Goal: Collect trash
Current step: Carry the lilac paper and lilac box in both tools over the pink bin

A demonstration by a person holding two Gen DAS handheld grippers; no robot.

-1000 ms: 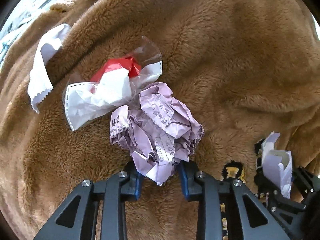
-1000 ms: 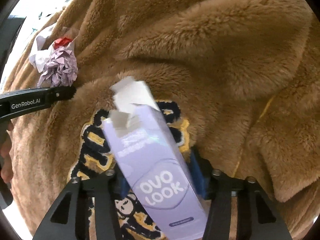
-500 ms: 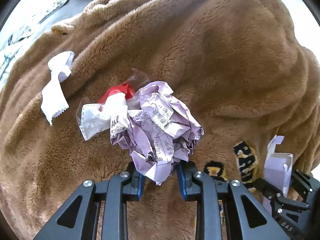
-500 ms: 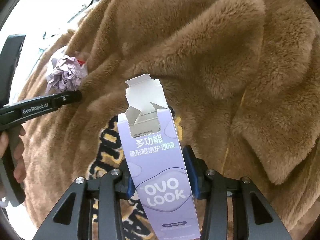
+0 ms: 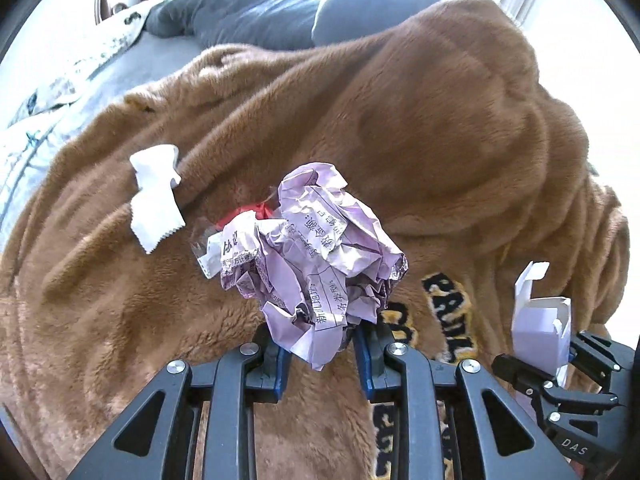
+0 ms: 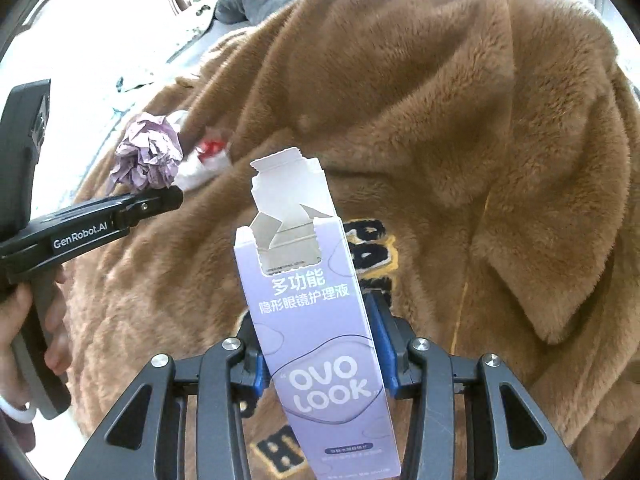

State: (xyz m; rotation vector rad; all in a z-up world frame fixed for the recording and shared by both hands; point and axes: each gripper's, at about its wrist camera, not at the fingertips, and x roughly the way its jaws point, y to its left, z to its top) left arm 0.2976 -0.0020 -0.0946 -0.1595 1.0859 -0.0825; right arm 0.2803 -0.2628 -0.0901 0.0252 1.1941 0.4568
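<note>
My left gripper (image 5: 320,354) is shut on a crumpled purple paper ball (image 5: 316,256) and holds it above a brown fleece coat (image 5: 420,120). The ball also shows in the right wrist view (image 6: 148,158), at the tip of the left gripper (image 6: 160,196). My right gripper (image 6: 318,354) is shut on an open purple "OVO LOOK" carton (image 6: 316,328), held upright; it also shows in the left wrist view (image 5: 540,332). A red and white plastic wrapper (image 5: 236,224) and a white torn wrapper (image 5: 156,196) lie on the coat.
The coat covers a bed with grey pillows (image 5: 260,16) and pale patterned bedding (image 5: 48,92) at the back left. Black and yellow lettering (image 5: 448,312) is sewn on the coat below the grippers. A white headboard (image 6: 100,4) stands far left.
Both grippers have lifted up and back from the coat with their trash. The wrappers on the coat now look smaller and farther, and the pillows have come into view.
</note>
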